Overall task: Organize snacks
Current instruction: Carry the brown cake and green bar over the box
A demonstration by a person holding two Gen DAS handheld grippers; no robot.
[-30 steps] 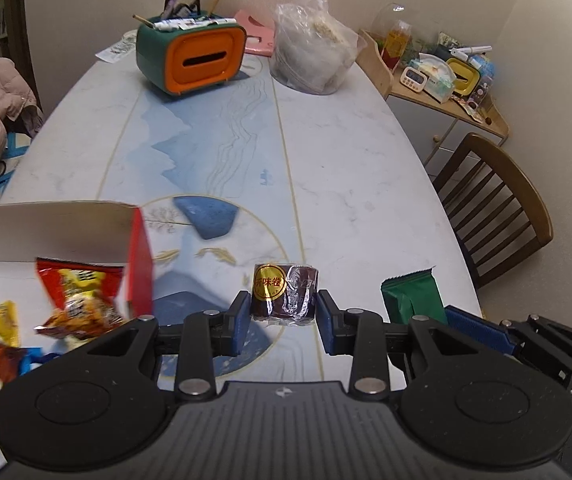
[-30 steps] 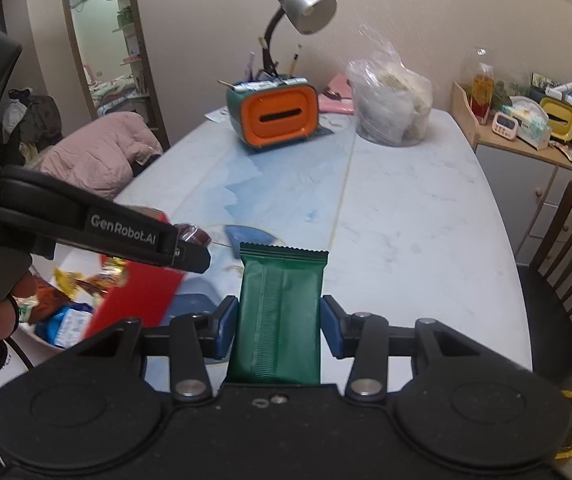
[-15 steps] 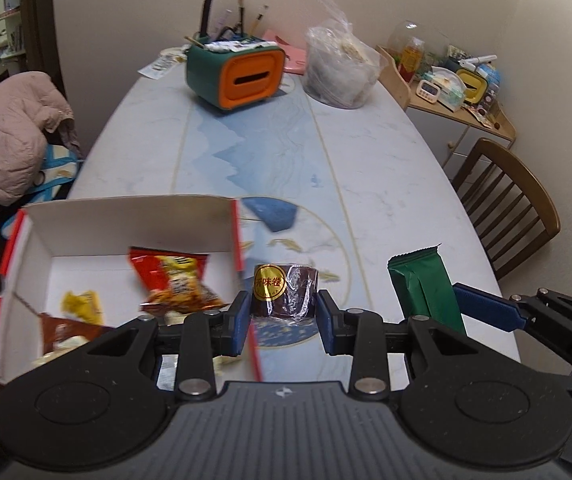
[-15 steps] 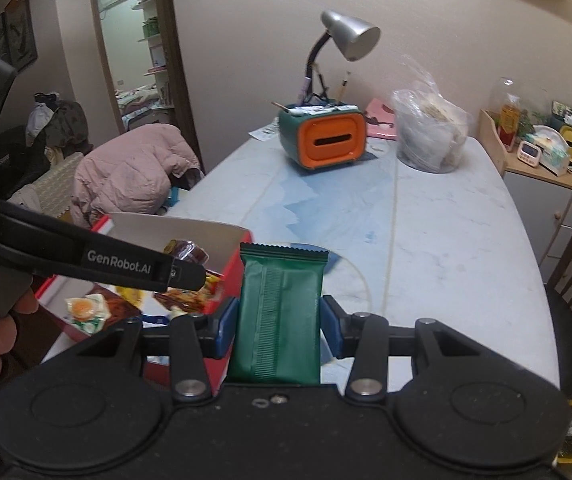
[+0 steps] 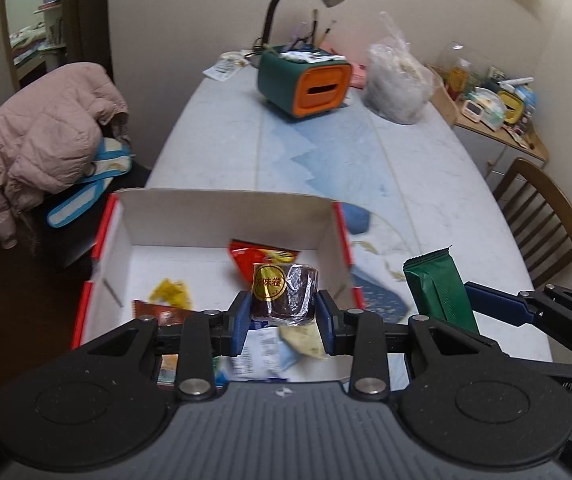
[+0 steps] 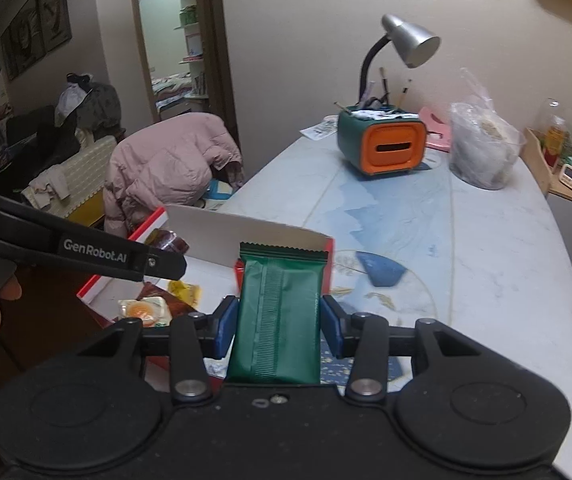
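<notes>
Both grippers now sit over the red box (image 5: 222, 216). Left gripper (image 5: 282, 314) clamps brown roll (image 5: 284, 290) above it; right gripper (image 6: 276, 326) clamps green packet (image 6: 278, 316) beside its right wall.

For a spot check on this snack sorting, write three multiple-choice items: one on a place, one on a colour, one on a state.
1. Where is the brown roll cake?
A. Lying on the table by the lamp
B. Held above the open white box
C. On the chair

2. What colour is the wrapper in the right hand-held gripper?
A. Green
B. Yellow
C. Pink

3. How does the left hand-held gripper stand?
A. Open and bare
B. Out of view
C. Shut on the roll cake

Answers:
1 B, the left wrist view shows it between the fingers with the box floor behind it.
2 A, the green snack bar sits between the blue pads.
3 C, both pads press its sides.
</notes>
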